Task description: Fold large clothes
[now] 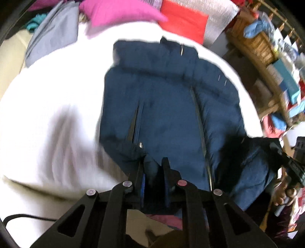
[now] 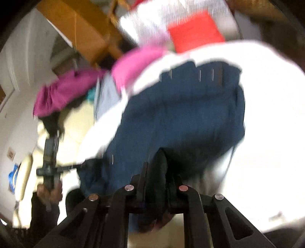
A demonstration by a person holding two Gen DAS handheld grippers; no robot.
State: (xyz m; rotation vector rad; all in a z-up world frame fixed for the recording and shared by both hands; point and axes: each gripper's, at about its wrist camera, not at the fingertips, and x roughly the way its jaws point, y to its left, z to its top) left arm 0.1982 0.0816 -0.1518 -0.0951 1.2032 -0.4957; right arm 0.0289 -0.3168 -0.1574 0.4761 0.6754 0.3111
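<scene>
A large dark blue padded jacket (image 1: 164, 99) lies on the white bed cover (image 1: 53, 106), collar at the far end, its zip lines running toward me. My left gripper (image 1: 154, 164) is shut on the jacket's near hem, with blue cloth between the fingers. In the right wrist view the jacket (image 2: 183, 114) is blurred, and my right gripper (image 2: 156, 158) is shut on its near edge, with dark cloth bunched between the fingers. The right gripper also shows at the right edge of the left wrist view (image 1: 297, 164). The left gripper shows in the right wrist view (image 2: 50, 162).
A pink pillow (image 1: 118, 13), a red cushion (image 1: 185, 21) and grey cloth (image 1: 51, 36) lie at the bed's far end. Wooden shelves (image 1: 266, 57) with clutter stand to the right. A wooden frame (image 2: 80, 28) and a magenta garment (image 2: 63, 91) are at the left.
</scene>
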